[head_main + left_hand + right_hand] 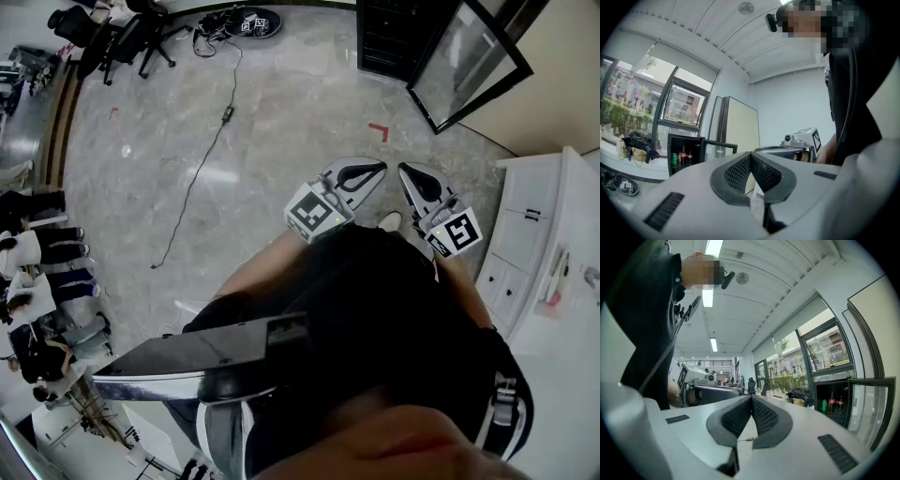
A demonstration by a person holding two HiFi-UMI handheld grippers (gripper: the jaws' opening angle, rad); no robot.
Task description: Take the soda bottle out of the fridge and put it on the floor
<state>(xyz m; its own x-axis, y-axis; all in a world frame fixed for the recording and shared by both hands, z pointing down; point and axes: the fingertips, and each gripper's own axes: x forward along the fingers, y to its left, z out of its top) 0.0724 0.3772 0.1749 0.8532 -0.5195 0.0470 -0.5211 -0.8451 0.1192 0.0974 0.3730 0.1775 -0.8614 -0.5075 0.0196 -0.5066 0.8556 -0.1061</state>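
A small black fridge stands at the far side of the floor, its glass door swung open. In the left gripper view the fridge holds soda bottles and a green can. The right gripper view shows the same shelf, with a dark soda bottle beside the can. My left gripper and right gripper are held side by side close to the body, well short of the fridge. Both are shut and hold nothing, as the left gripper and right gripper show in their own views.
The marble floor carries a black cable and a red tape mark. Office chairs stand at the far left, with people along the left edge. A white cabinet is close on the right.
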